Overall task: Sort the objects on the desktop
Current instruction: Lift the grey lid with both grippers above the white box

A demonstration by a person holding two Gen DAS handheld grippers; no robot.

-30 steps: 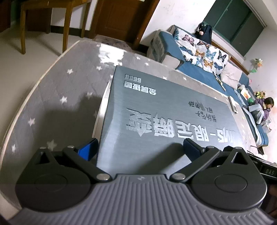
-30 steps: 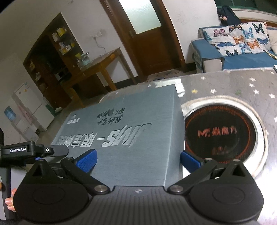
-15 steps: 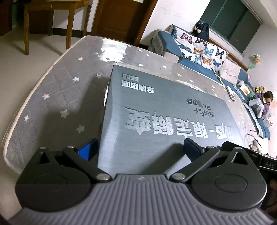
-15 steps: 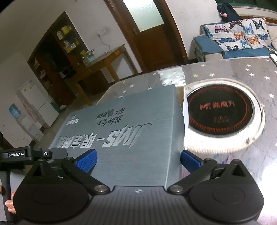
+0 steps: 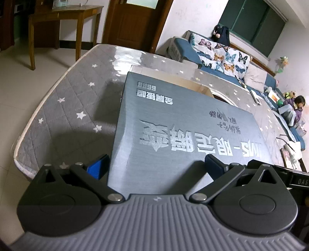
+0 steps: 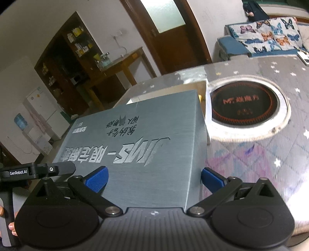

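Observation:
A wide grey box lid (image 5: 183,125) with silver lettering hangs level above the table, carried between both grippers. My left gripper (image 5: 156,166) stands open at the lid's near left corner: its left blue pad (image 5: 96,168) lies against the lid's left side, its right finger sits over the top. My right gripper (image 6: 154,178) stands open at the near right corner of the lid (image 6: 144,135), with its right pad (image 6: 211,179) beside the right edge. Behind and below the lid, the rim of a cardboard-coloured box base (image 5: 193,85) (image 6: 168,90) shows.
The table (image 5: 67,108) has a grey star-patterned cover and a round built-in hob (image 6: 243,106) to the right of the box. A flat remote-like item (image 5: 255,96) lies at the far end. Behind are a sofa (image 5: 222,56), a wooden side table (image 5: 63,17) and a seated person (image 5: 297,108).
Both grippers have risen with the lid. The table has dropped farther below, and the cardboard box base has come into view under the lid's far edge.

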